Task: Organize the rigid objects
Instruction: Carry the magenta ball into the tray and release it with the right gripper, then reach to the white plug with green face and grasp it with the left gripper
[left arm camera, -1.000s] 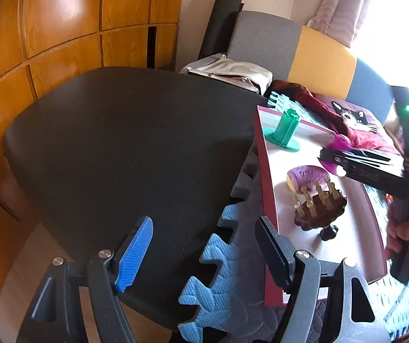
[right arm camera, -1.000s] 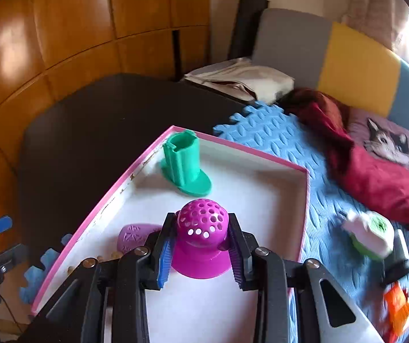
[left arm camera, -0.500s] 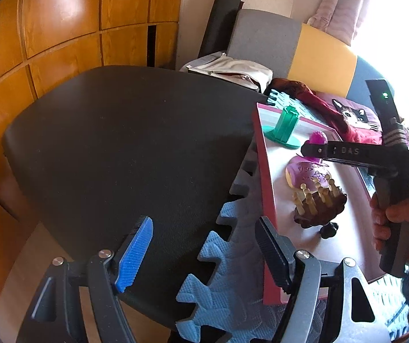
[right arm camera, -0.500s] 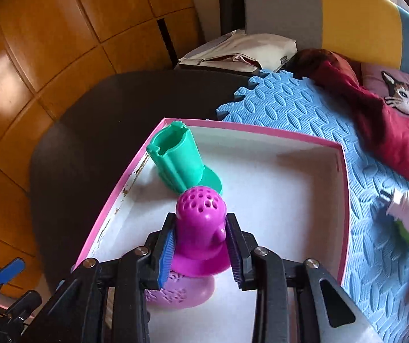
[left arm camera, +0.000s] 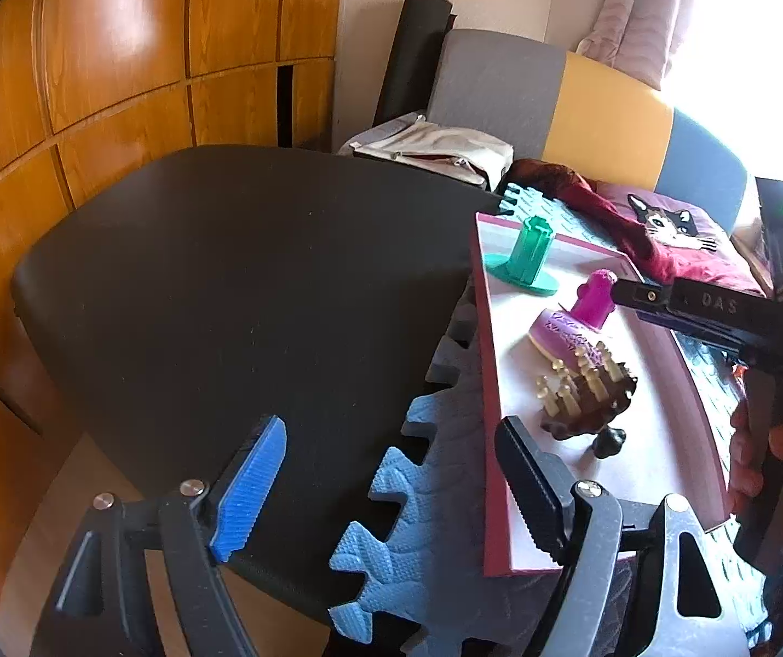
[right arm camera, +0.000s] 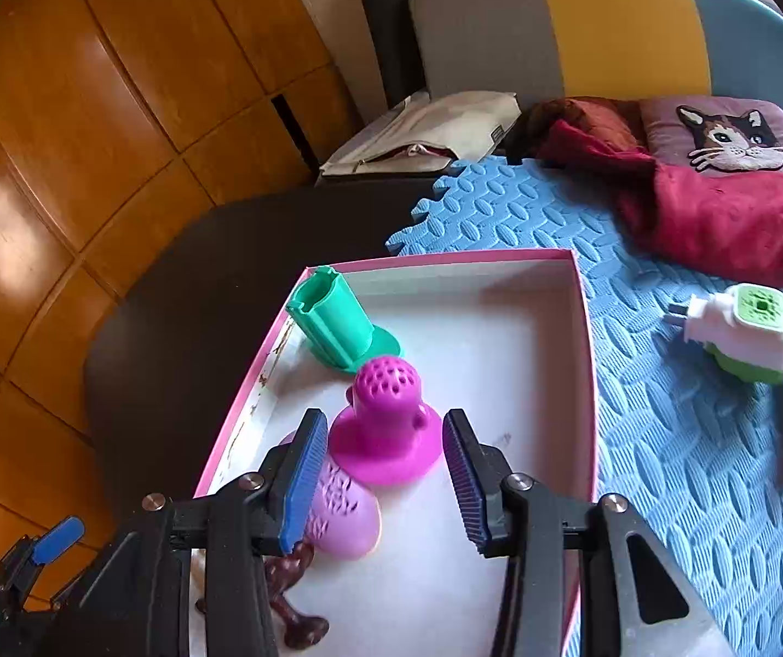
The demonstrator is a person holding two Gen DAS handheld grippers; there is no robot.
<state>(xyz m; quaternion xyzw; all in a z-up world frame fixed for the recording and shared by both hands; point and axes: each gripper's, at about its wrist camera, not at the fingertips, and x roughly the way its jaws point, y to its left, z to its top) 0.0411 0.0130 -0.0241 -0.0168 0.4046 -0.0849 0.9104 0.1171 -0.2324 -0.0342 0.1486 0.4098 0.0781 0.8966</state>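
The right gripper (right arm camera: 386,484) has just opened off the magenta toy (right arm camera: 386,427), which now stands upright in the pink box (right arm camera: 583,328), still between the spread fingers, leaning on nothing.

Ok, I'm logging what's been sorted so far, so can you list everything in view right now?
box: one, pink rim, white inside, on the foam mat
green holder: one, upright, box's far left corner
magenta perforated piece: one, standing in the box, between the right gripper's pads, untouched
lilac piece: one, in the box beside the magenta one
brown peg piece: one, near end of the box
foam mat: one, blue, under the box
white-and-green plug: one, on the mat right of the box
cat cushion: one, purple, far right
dark table: one, left of the mat
left gripper: open, empty
right gripper: jaws just opened
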